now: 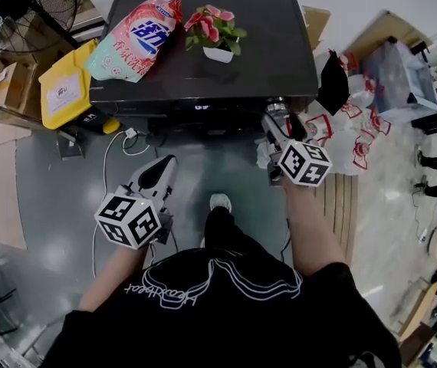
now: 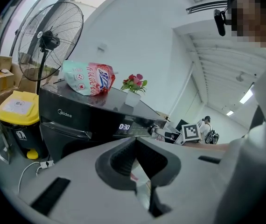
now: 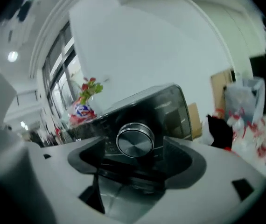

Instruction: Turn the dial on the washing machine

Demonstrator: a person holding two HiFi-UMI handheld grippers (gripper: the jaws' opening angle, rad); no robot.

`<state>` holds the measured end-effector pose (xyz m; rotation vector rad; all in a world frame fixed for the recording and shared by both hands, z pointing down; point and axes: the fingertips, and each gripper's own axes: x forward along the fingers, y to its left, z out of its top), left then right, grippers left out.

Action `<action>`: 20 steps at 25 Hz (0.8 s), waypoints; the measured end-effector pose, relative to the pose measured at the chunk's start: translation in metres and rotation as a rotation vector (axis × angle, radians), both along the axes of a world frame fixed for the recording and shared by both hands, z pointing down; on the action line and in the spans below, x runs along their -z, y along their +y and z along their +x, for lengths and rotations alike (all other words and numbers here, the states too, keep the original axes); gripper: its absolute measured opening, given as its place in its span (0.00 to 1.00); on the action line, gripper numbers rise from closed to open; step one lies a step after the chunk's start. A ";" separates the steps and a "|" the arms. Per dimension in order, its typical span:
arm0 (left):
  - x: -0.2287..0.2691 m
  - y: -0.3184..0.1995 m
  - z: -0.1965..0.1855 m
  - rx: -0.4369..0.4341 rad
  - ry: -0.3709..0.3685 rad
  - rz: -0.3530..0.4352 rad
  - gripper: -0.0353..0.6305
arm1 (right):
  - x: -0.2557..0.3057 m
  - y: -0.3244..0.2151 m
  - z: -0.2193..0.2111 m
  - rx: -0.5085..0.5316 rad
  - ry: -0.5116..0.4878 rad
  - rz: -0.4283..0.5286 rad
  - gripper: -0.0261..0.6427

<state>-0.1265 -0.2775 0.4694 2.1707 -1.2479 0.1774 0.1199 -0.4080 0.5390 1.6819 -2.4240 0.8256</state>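
The black washing machine (image 1: pixel 272 44) stands in front of me, its front panel facing me. Its silver dial (image 3: pixel 135 141) sits at the panel's right end (image 1: pixel 277 108). My right gripper (image 3: pixel 135 149) is up at the dial with a jaw on either side of it; gaps show on both sides, so it is open. In the head view the right gripper (image 1: pixel 274 123) reaches the panel's edge. My left gripper (image 1: pixel 159 172) hangs lower and to the left, away from the machine, shut and empty (image 2: pixel 135 143). The lit display (image 2: pixel 124 126) is to the left of the dial (image 2: pixel 154 128).
A detergent bag (image 1: pixel 134 37) and a potted flower (image 1: pixel 217 35) rest on the machine's top. A yellow bin (image 1: pixel 69 87) and a fan (image 1: pixel 19 10) stand to the left. Plastic bags (image 1: pixel 356 140) lie on the right. A cable (image 1: pixel 115 156) runs over the floor.
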 end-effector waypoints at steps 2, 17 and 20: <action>-0.001 0.004 -0.002 0.001 0.001 -0.002 0.06 | 0.004 0.003 -0.004 0.042 0.237 0.059 0.61; -0.009 0.017 -0.020 0.020 -0.018 -0.020 0.06 | -0.005 -0.001 -0.024 0.135 1.075 0.276 0.52; -0.011 0.017 -0.023 0.024 -0.025 -0.025 0.06 | -0.005 -0.005 -0.023 0.124 1.112 0.291 0.50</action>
